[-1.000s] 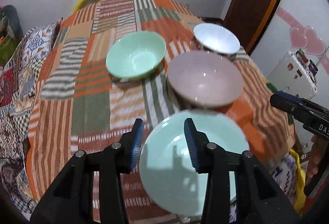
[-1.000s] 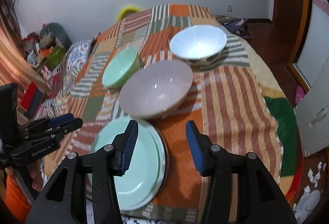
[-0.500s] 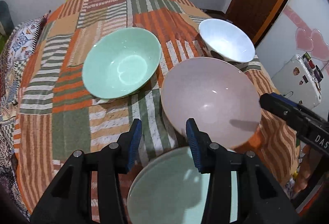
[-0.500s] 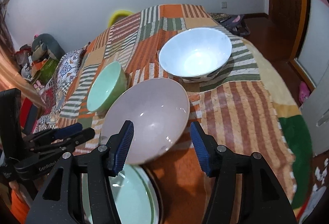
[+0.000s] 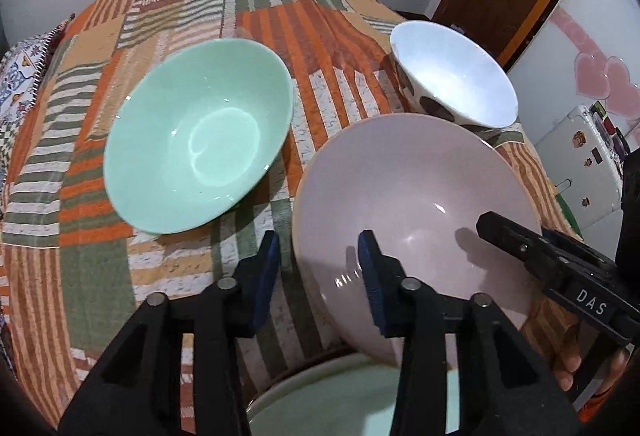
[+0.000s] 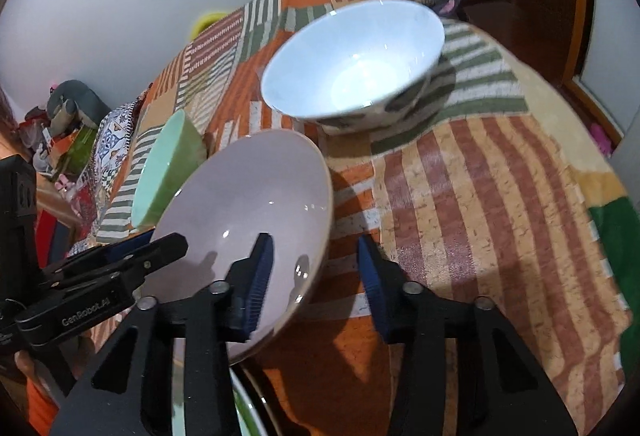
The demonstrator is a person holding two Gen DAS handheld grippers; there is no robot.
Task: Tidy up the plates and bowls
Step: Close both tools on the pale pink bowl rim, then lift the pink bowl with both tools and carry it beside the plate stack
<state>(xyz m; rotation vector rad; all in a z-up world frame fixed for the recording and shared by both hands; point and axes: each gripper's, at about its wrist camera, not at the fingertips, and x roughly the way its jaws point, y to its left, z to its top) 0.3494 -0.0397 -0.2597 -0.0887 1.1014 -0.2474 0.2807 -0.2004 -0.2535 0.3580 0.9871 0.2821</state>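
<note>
Both my tongs gape empty: left gripper (image 5: 319,268) and right gripper (image 6: 315,272) each straddle a rim of the near pink bowl (image 5: 416,212). Glazed, rigid, breakable (probably slick), so I'd pinch its rim. Farther: green bowl (image 5: 198,134) left, white bowl (image 5: 454,74) right.
</note>
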